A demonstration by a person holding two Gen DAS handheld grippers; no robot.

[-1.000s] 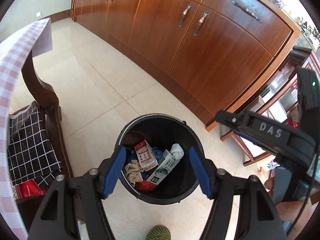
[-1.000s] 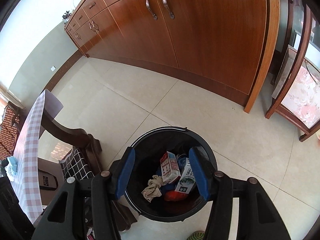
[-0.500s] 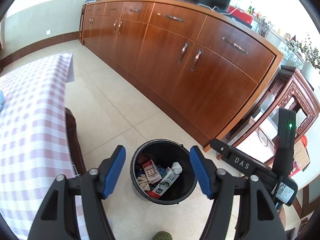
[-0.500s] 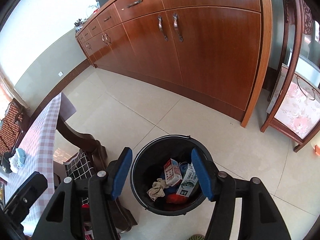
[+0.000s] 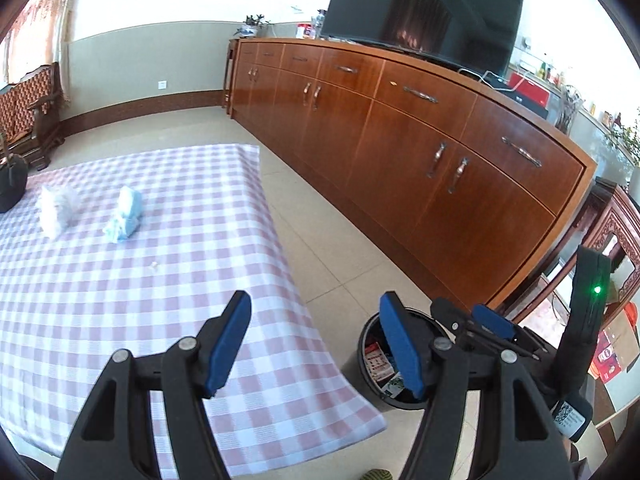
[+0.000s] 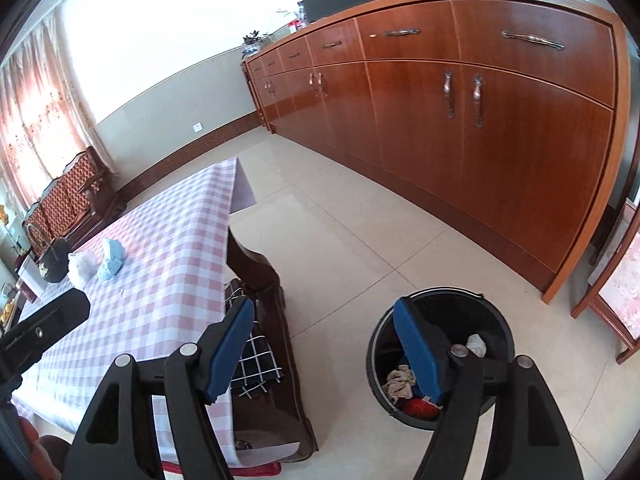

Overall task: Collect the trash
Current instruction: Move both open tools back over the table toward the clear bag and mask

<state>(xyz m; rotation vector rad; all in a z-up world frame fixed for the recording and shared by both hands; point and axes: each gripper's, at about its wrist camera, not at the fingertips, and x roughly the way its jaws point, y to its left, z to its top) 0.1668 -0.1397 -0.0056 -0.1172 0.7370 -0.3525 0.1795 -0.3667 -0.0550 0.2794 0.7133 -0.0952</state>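
A home dining room: checked tablecloth (image 5: pixel 140 280), long wooden sideboard (image 5: pixel 400 140), television (image 5: pixel 424 12), tiled floor (image 6: pixel 340 232).

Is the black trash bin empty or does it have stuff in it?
It has stuff in it. The black trash bin has no lid on, and inside lie a crumpled beige tissue, a white wad and something red.

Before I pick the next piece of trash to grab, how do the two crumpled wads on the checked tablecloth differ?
The blue wad is pale blue and lies nearer the middle of the tablecloth; the white wad is white and lies closer to the black bag at the far edge. The blue wad looks longer and folded; the white wad looks rounder and fluffier. Both are crumpled, lie loose side by side on the cloth, and neither claw touches them.
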